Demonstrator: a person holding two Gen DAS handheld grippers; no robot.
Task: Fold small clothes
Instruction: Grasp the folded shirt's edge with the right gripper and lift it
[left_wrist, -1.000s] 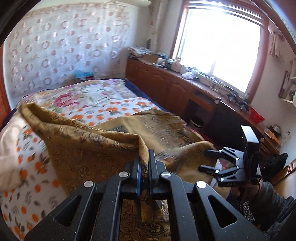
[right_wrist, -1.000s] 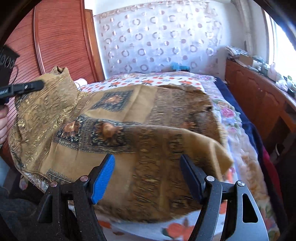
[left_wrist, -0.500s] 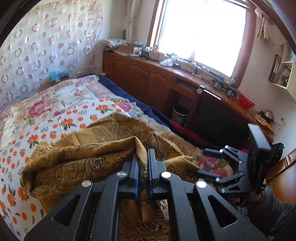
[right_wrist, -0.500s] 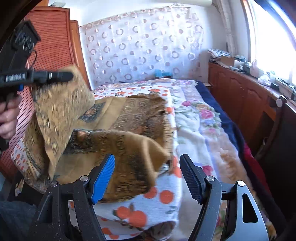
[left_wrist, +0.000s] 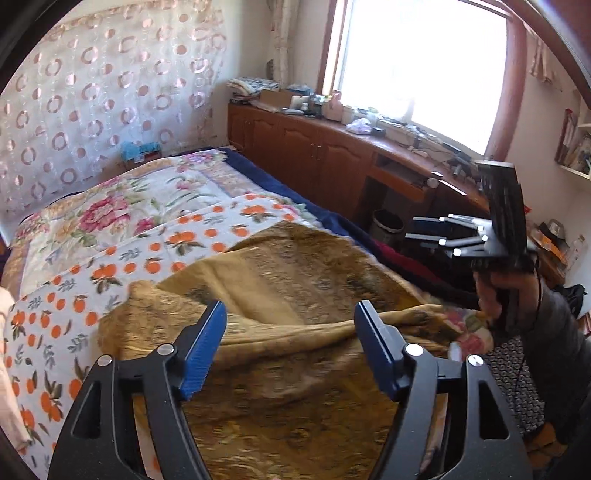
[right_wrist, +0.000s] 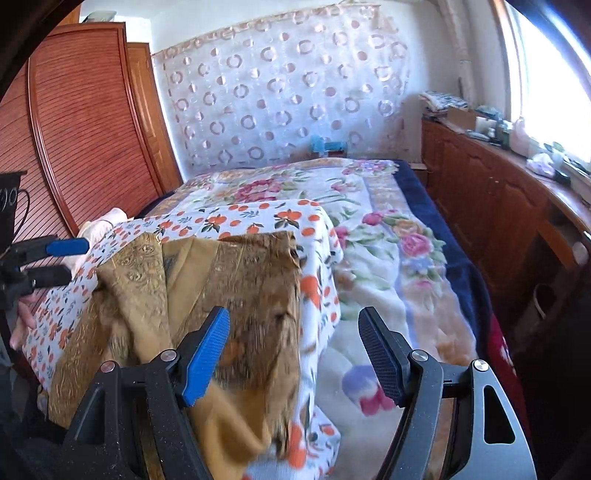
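While the left gripper (left_wrist: 290, 332) is opening above the golden scarf (left_wrist: 295, 266), the right gripper (right_wrist: 293, 341) is hovering spread, holding nothing.

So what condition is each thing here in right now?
Golden-brown patterned cloth: loosely folded over, rumpled, lying on the bed.
Left gripper: jaws opening, nothing pinched.
Right gripper: jaws closing slightly, wide apart, gripping nothing.
Orange-print white sheet: spread beneath the cloth.

blurred: gold cloth (right_wrist: 255, 295) near edge | cut off: right tool's (left_wrist: 443, 230) holder, picture edge
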